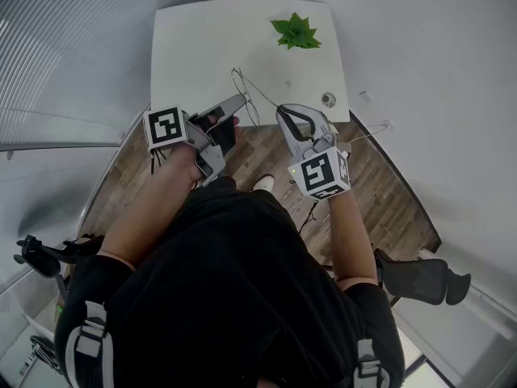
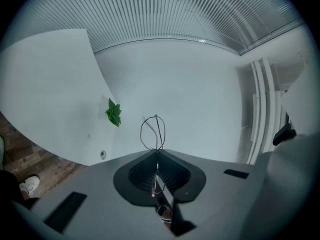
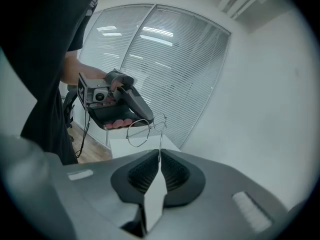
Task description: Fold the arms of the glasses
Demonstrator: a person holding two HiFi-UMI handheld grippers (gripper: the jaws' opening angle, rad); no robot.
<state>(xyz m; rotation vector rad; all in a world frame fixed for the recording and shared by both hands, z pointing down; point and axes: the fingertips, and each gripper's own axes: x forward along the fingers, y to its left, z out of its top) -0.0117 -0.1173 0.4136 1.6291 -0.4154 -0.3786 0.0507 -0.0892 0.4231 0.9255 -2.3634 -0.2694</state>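
In the head view, a person in black holds the left gripper (image 1: pixel 240 101) and the right gripper (image 1: pixel 282 113) close together over the near edge of a white table (image 1: pixel 202 47), a little above the middle of the frame. The thin wire glasses (image 1: pixel 253 113) hang between them in the air. One arm runs as a fine line to the right gripper's tips. A green plant (image 1: pixel 296 32) stands near the table's far edge at the top, and a small round disc (image 1: pixel 328 99) lies at the table's right corner. Wooden floor (image 1: pixel 388 200) shows below the table, and a dark chair (image 1: pixel 420 277) sits at the lower right. In the left gripper view, that gripper's (image 2: pixel 157 151) jaws are pressed together on the frame of the glasses (image 2: pixel 152 131), whose rims loop up just past the tips at the frame's middle. The plant (image 2: pixel 114 113) sits to their left, and a white shoe (image 2: pixel 30 184) shows at the lower left on the floor (image 2: pixel 20 154). In the right gripper view, that gripper's (image 3: pixel 160 151) jaws are pinched shut on one thin arm of the glasses (image 3: pixel 137 132). The arm rises from the tips to the rim, which is held at the centre left by the left gripper (image 3: pixel 149 120), with window blinds (image 3: pixel 165 59) behind.
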